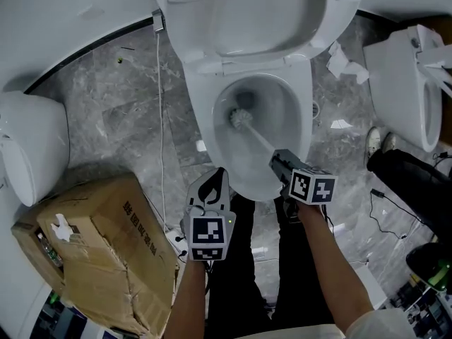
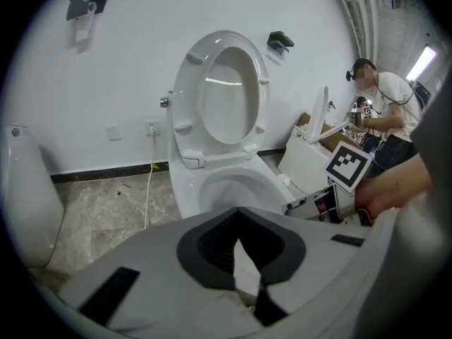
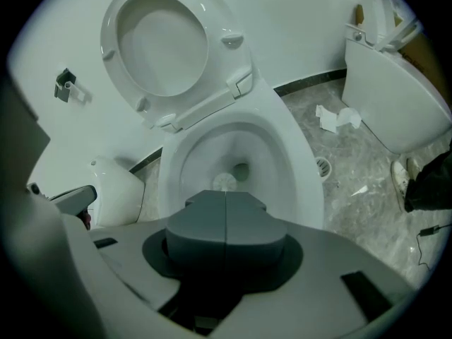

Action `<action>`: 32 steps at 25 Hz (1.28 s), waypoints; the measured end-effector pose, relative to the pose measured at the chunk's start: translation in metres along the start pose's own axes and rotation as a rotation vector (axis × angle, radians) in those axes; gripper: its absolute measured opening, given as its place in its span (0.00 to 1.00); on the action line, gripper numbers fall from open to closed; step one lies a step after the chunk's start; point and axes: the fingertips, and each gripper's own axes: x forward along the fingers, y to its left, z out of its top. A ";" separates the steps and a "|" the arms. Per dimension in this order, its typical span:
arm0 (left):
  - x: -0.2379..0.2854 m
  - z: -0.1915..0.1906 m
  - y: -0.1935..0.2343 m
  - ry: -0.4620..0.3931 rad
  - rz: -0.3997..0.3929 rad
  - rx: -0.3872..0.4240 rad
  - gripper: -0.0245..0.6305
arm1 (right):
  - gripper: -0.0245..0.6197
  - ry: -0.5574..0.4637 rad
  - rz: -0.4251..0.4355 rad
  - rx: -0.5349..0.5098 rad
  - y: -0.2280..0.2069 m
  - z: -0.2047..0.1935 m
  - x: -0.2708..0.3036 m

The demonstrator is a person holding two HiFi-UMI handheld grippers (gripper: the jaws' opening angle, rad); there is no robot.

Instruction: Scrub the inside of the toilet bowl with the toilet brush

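**Grey marble floor, seat raised: brush at work in the bowl**

A grey marble floor [image 1: 120, 97] and a white wall [image 2: 106, 69] are shown, with a dented cardboard box [image 1: 92, 253] at lower left and a second toilet [image 1: 402, 83] at right. At centre stands the toilet bowl [image 1: 286, 111], its seat [image 1: 318, 20] raised. The toilet brush [image 1: 244, 119] is seen inside the bowl. Its white bristle head lies low, left of centre and just beside the dark drain opening, and its thin handle slopes up towards the front rim.

The handle's upper end is clamped between the closed jaws of the right gripper [image 1: 281, 162], which is pointed steeply down into the bowl. In the right gripper view the pads are seen drawn together, with the bristle head showing just beyond their tips. The left gripper [image 1: 214, 183] is held just outside the front rim, its jaws closed at the tips on nothing.

The step in hand is judged to be the scrub itself. To be done well, the bristles should be pressed against the porcelain and swept round the whole wall, under-rim included, not only near the drain. A firm grip is called for, since a thin handle is likely to twist between flat pads. Short strokes are advised, so that splashing over the rim is avoided.
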 end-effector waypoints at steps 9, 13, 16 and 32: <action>0.007 0.008 -0.006 -0.009 0.052 -0.063 0.08 | 0.31 0.050 0.032 -0.066 -0.003 0.022 0.006; 0.009 0.013 -0.006 -0.010 0.085 -0.083 0.08 | 0.31 0.078 0.031 -0.090 -0.010 0.030 0.010; 0.010 0.022 -0.003 -0.025 0.121 -0.106 0.08 | 0.31 0.098 0.045 -0.100 -0.012 0.039 0.013; 0.029 0.053 -0.017 -0.044 0.246 -0.199 0.08 | 0.31 0.141 0.086 -0.171 -0.010 0.096 0.026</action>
